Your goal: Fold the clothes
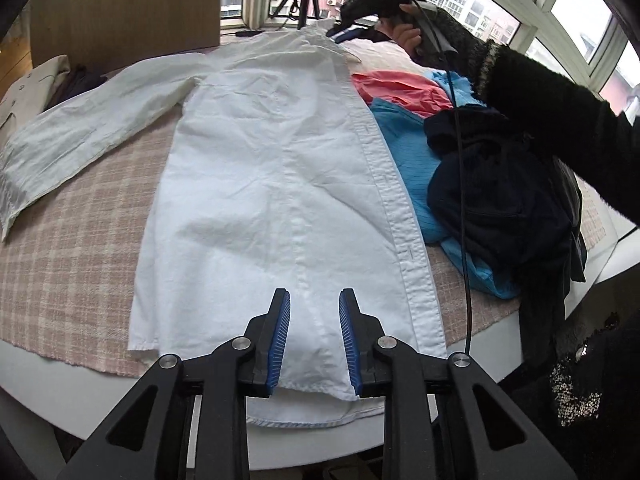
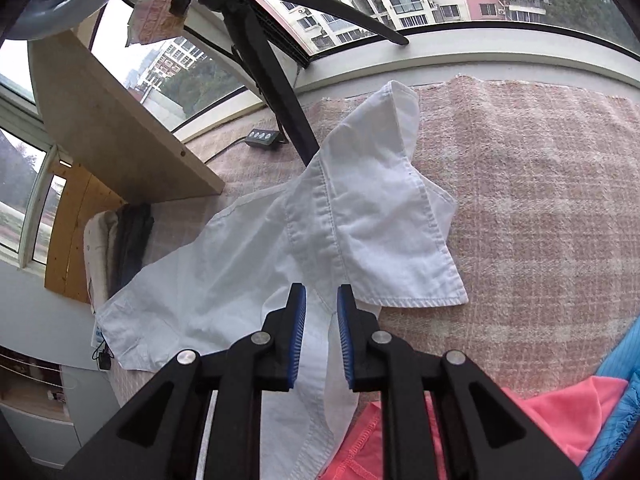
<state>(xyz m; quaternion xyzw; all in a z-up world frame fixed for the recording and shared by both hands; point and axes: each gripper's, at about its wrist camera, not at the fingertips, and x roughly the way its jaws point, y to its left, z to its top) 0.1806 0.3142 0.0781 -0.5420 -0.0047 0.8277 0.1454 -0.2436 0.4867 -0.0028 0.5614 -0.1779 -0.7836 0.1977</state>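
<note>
A white button-up shirt [image 1: 276, 168] lies flat and lengthwise on the pink plaid cloth [image 1: 72, 248], one sleeve spread out to the left. My left gripper [image 1: 314, 300] hovers open over the shirt's hem, nothing between its blue pads. At the far end, the right gripper [image 1: 346, 34] is held by a hand in a dark fuzzy sleeve at the collar. In the right wrist view the collar [image 2: 384, 216] lies just ahead of my right gripper [image 2: 321, 294], which stands open above the placket.
A pile of clothes lies right of the shirt: a coral garment [image 1: 400, 88], a blue one [image 1: 416, 160] and a dark one [image 1: 496, 188]. A black cable [image 1: 462, 216] hangs over them. A tripod [image 2: 276, 80] and a wooden board [image 2: 108, 128] stand by the window.
</note>
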